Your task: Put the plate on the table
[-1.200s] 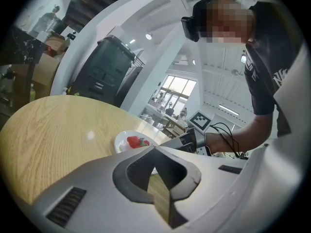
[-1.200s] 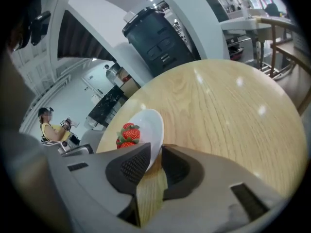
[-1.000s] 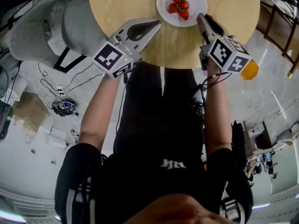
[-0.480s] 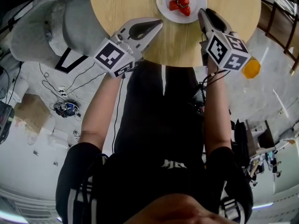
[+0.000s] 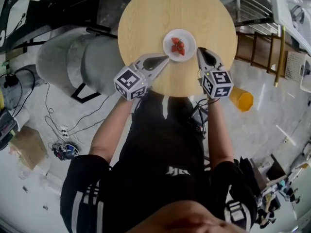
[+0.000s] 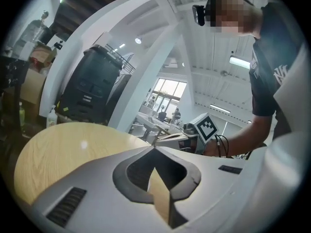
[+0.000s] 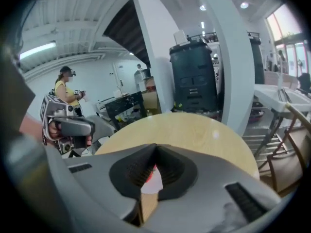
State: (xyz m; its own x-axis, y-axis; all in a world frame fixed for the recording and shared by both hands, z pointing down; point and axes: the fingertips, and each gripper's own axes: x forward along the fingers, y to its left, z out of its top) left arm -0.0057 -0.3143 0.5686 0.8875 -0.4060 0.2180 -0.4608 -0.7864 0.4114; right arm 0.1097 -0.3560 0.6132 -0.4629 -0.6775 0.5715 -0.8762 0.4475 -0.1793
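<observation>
head view first: the plate is sitting flat near the middle of the round wooden table, with a few strawberries on it. so to me the task looks basically done, the plate's down and nothing is holding it. the left gripper is parked at the plate's near-left edge and the right gripper at its near-right edge. both tips point in at the plate from the person's side, which reads like they flanked it to set it down level without tipping the fruit. whether the tips actually touch the rim, can't tell from up here.

left gripper view: the jaws are together, tips meeting in a point with just a sliver of table showing through the gap behind them. nothing clamped. it looks across the tabletop toward the right gripper's marker cube; the plate isn't in this shot.

right gripper view: the jaws are closing up and the tips already meet, nothing pinched between them. through the opening behind the tips you can see the white plate and a bit of red strawberry on the table just below, so this one hangs right over the plate's edge without gripping it.
</observation>
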